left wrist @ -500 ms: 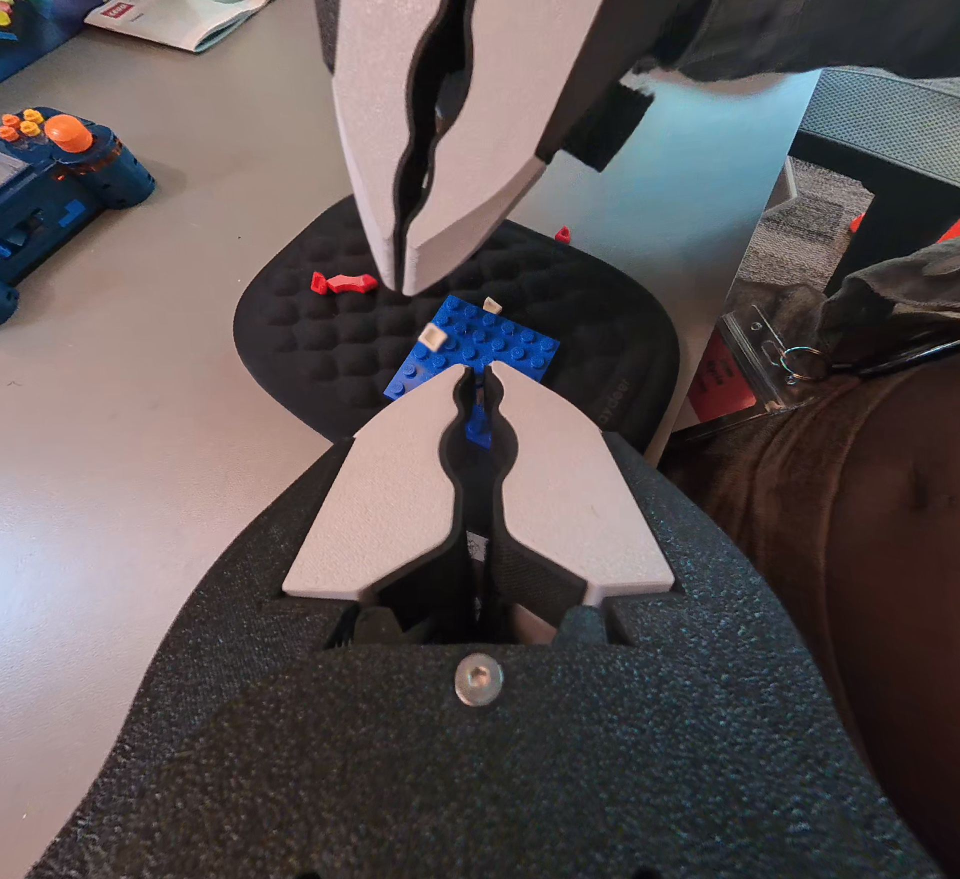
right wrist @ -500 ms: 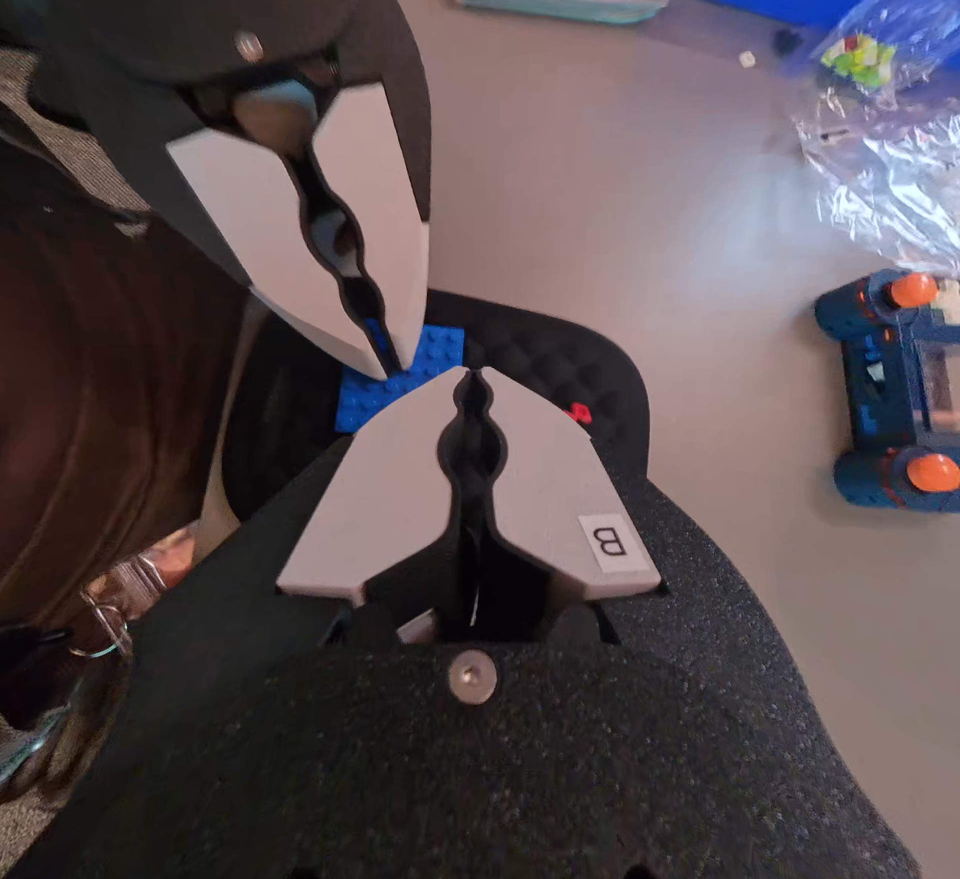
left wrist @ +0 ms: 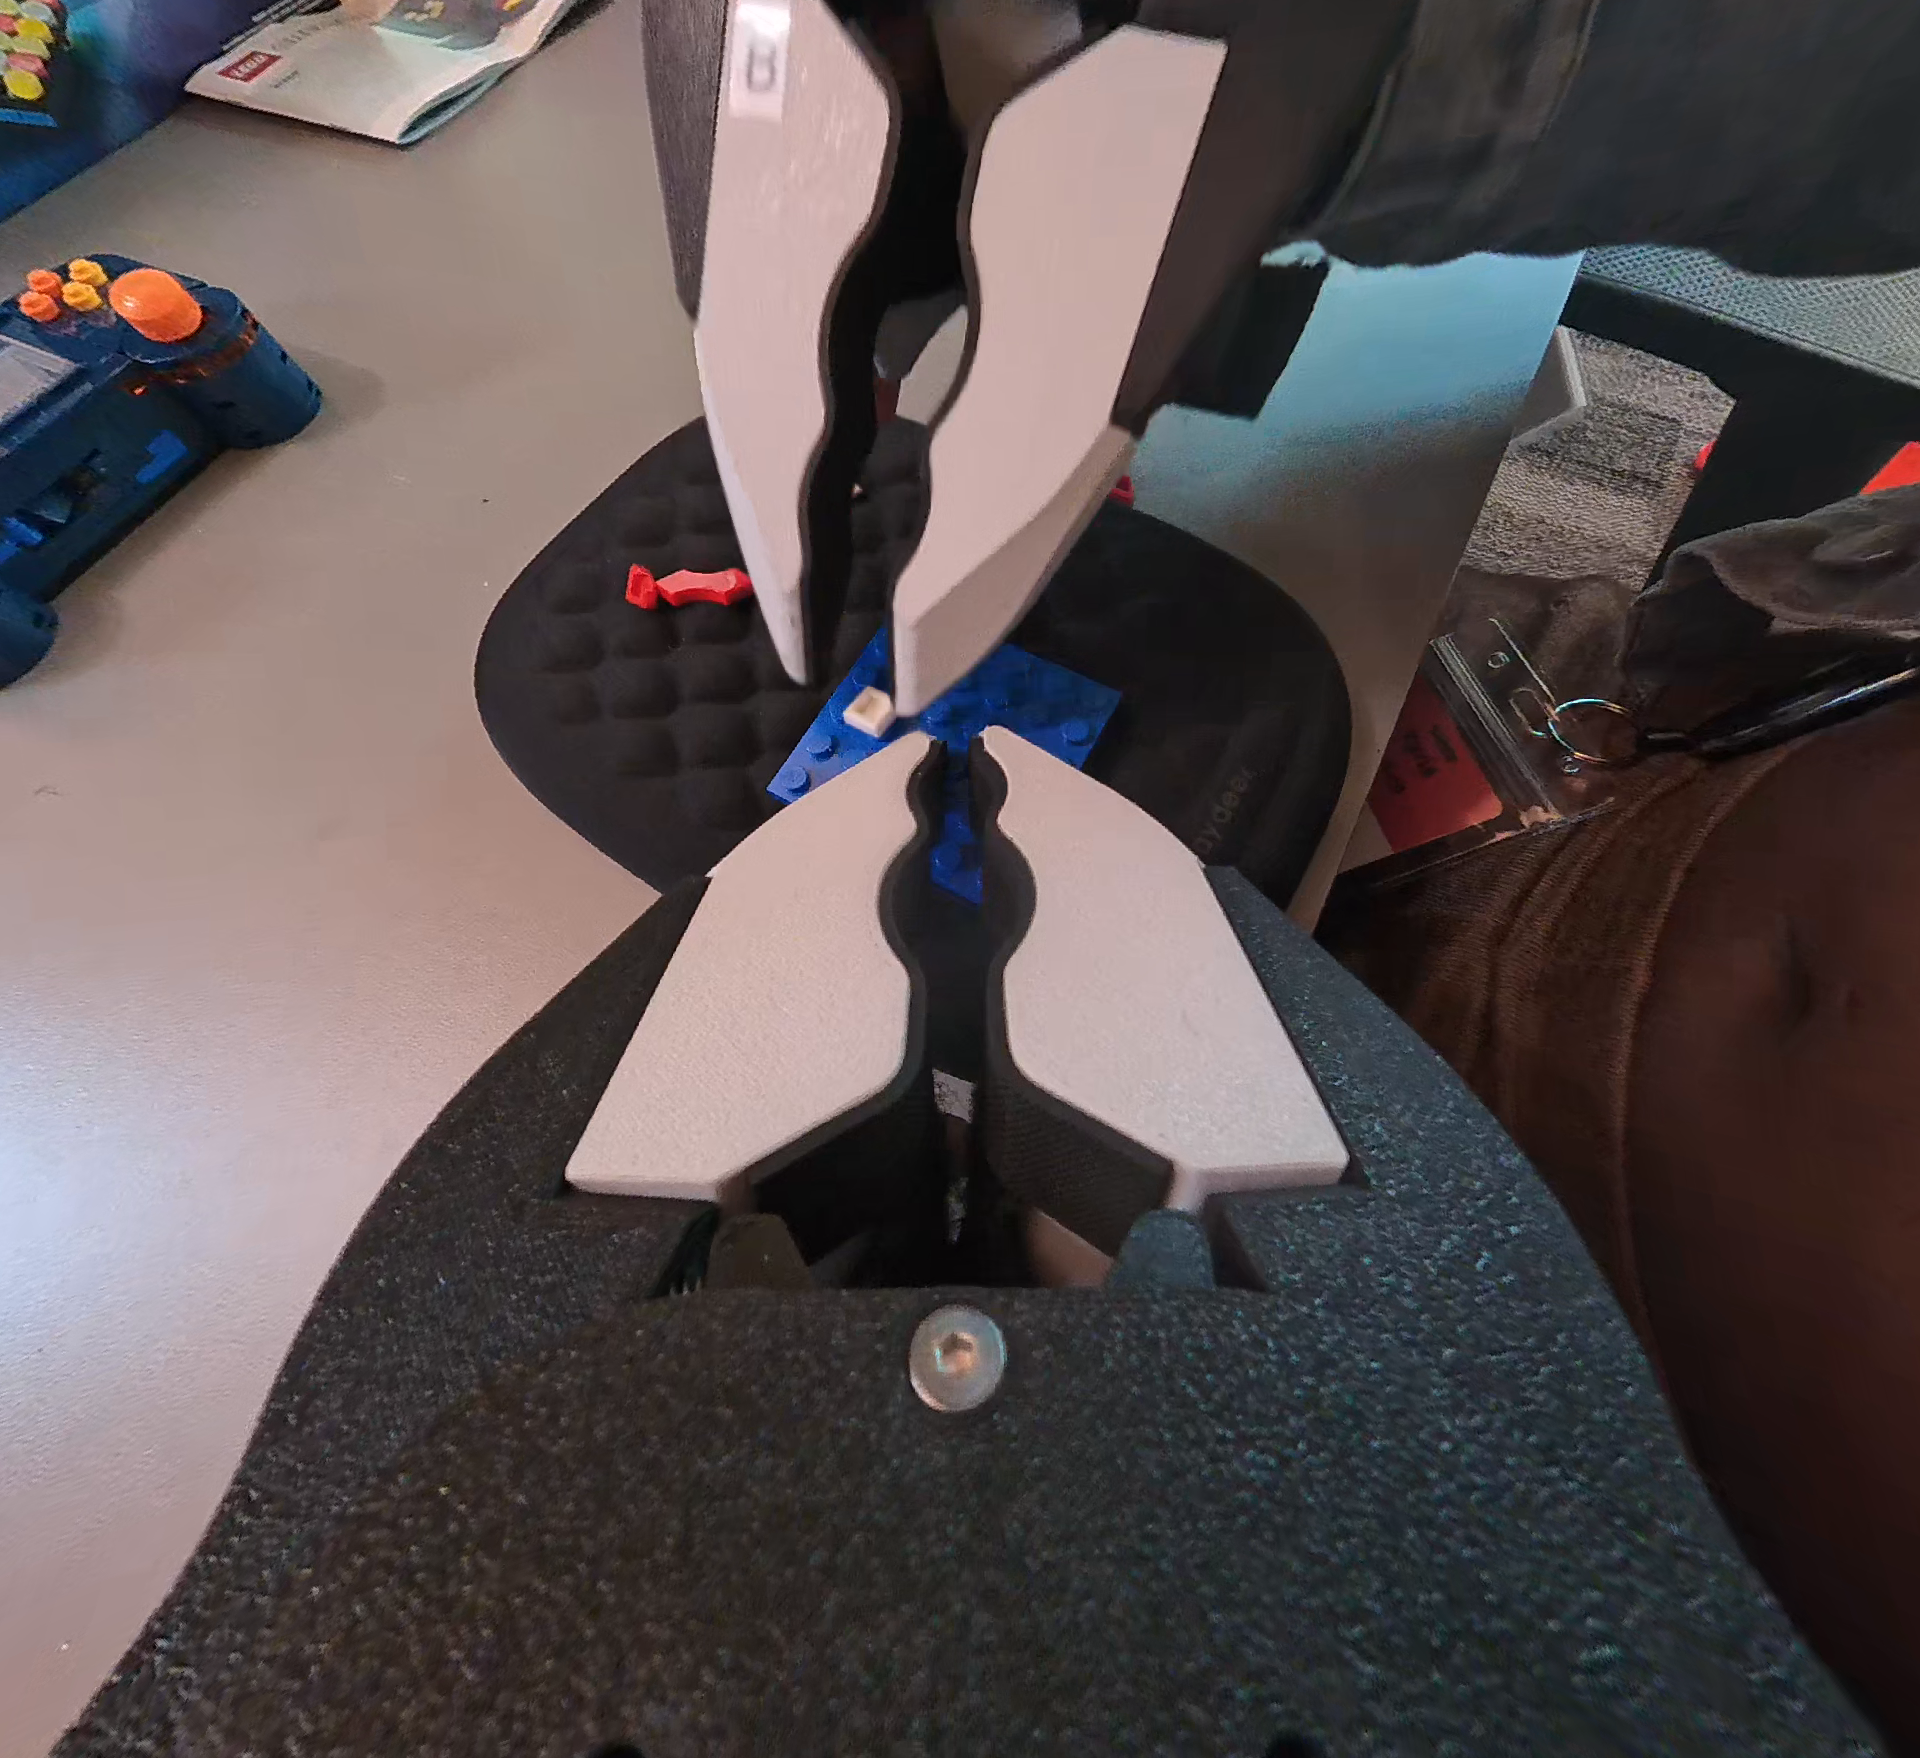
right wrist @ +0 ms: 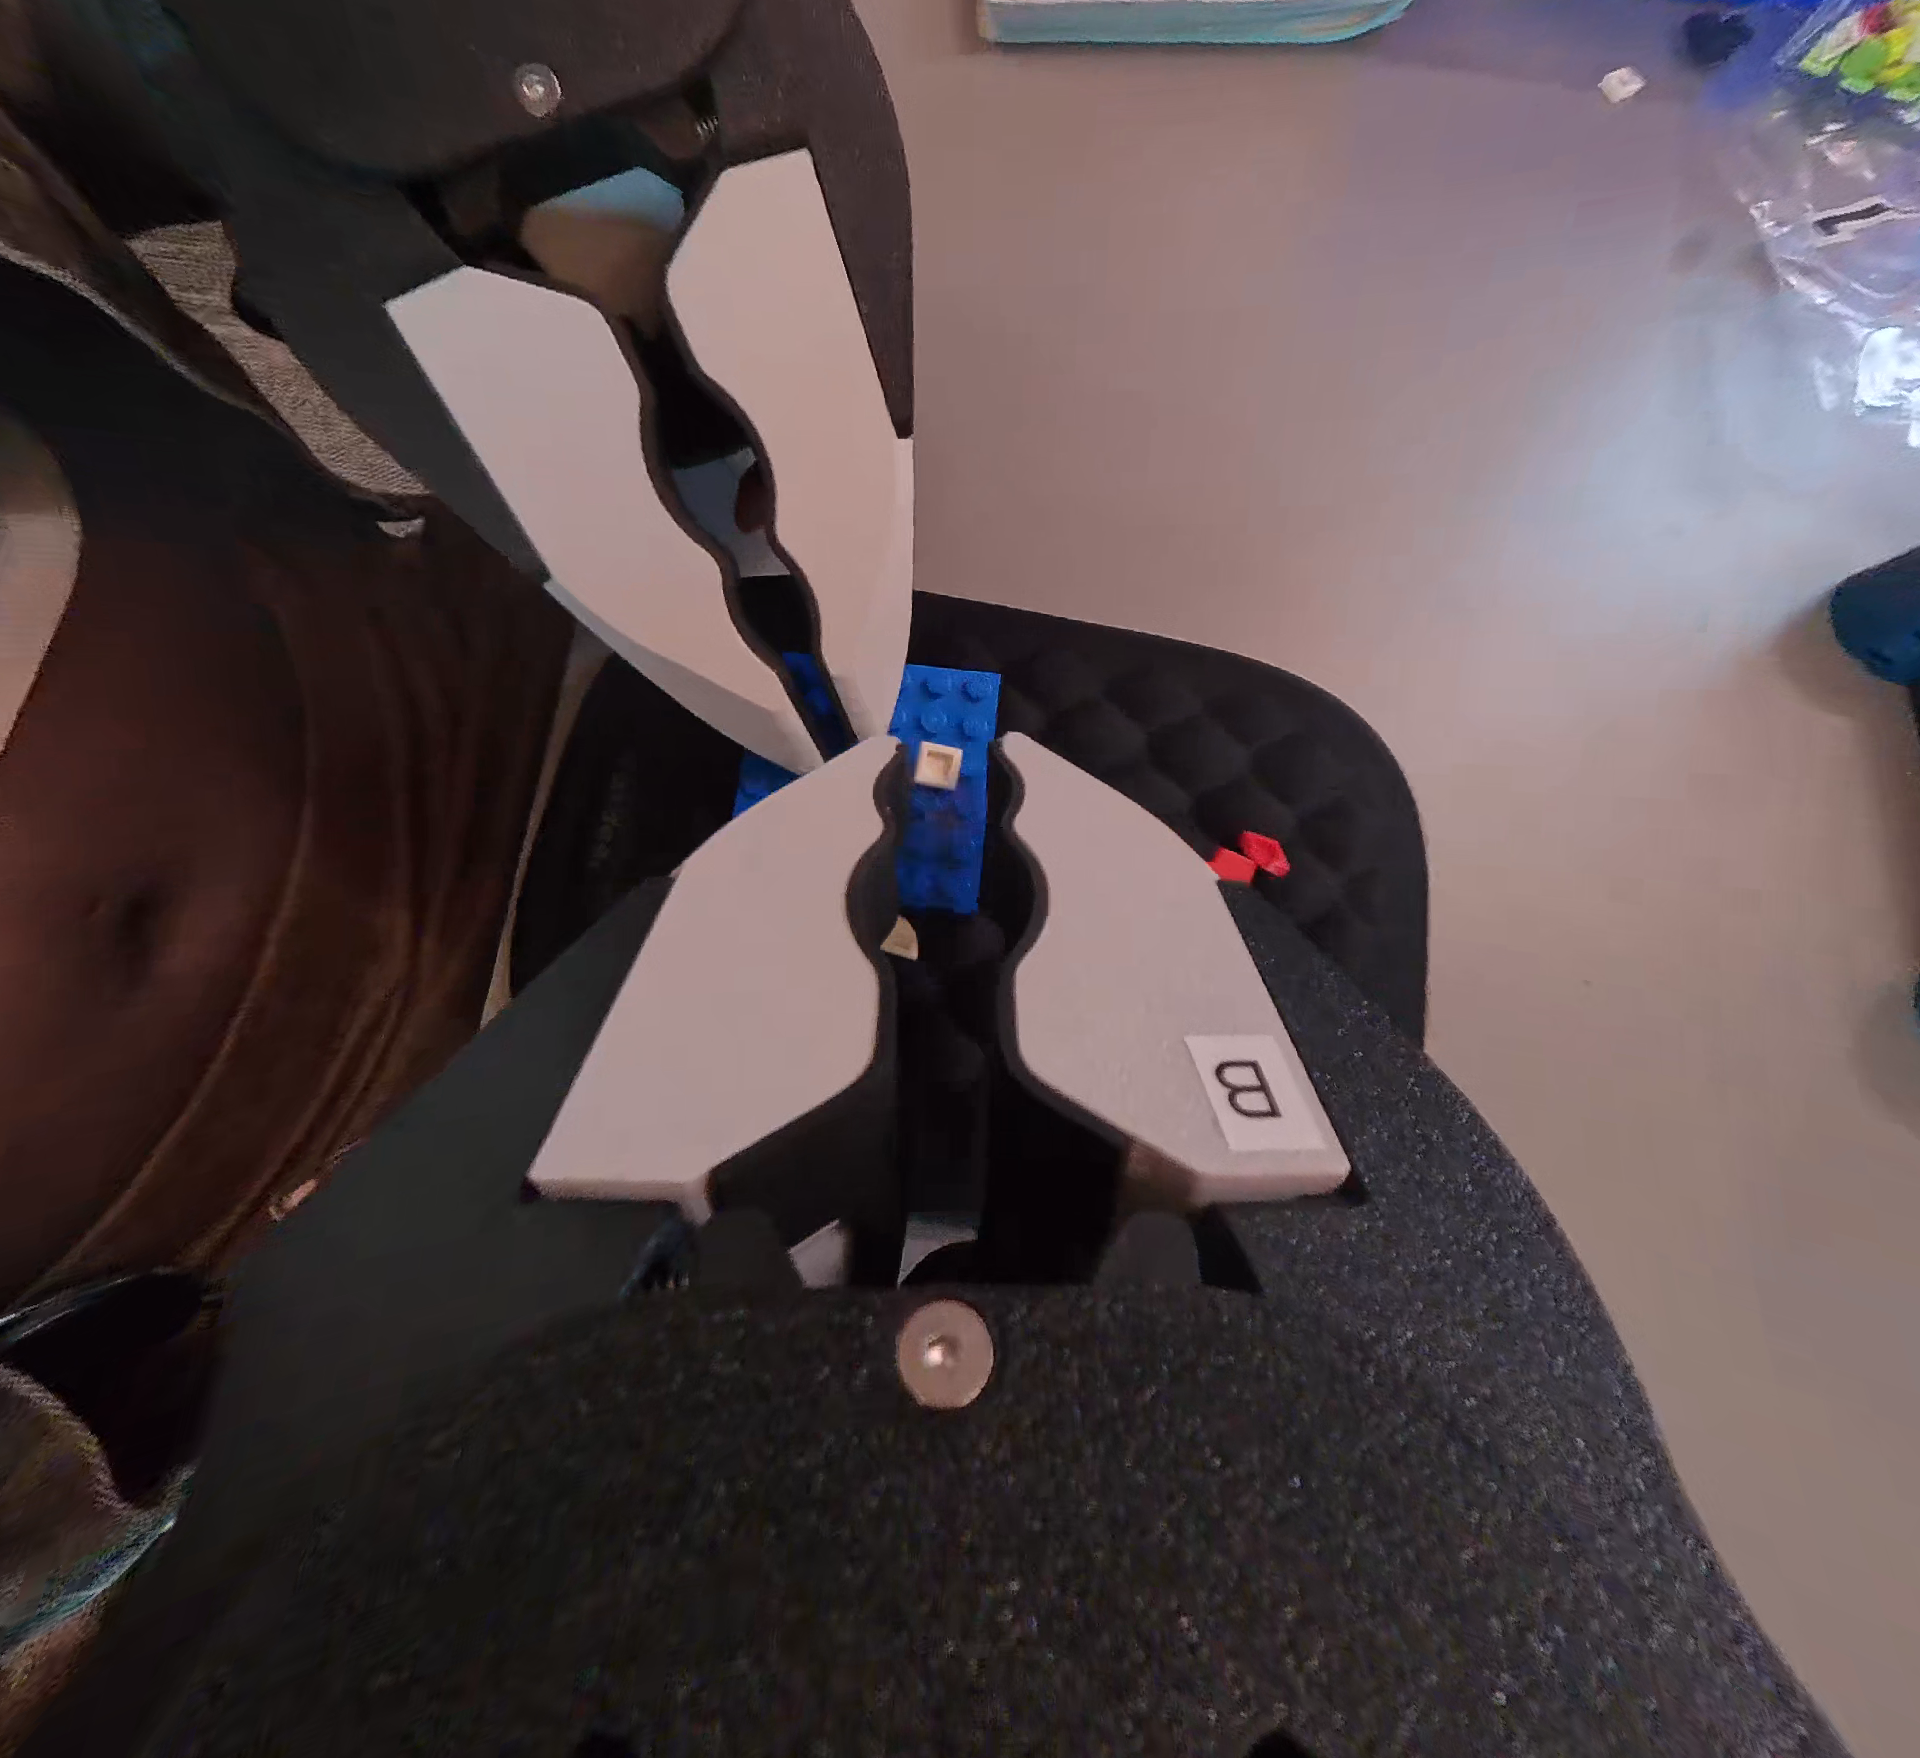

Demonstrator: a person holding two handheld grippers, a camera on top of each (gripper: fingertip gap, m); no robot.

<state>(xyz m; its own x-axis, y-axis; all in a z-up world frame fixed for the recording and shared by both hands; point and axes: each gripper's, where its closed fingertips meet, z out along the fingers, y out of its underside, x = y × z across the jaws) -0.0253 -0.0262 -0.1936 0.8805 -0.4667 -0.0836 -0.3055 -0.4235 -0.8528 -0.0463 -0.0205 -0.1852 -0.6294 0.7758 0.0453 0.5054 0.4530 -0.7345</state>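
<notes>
Jaws of the left gripper (left wrist: 954, 752) pinch the blue plate's (left wrist: 1023, 700) near edge, as before. Right gripper (right wrist: 948, 752), nearly shut earlier, now stands parted over the plate, a small white tile (right wrist: 938, 765) between its tips, black pad (left wrist: 644, 700) beneath.

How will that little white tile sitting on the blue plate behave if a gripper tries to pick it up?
The white tile looks tiny and flat, so it is probably very light and hard to pinch. Its top looks smooth, so it may slip. The blue plate beneath is probably rigid, studded plastic.
</notes>
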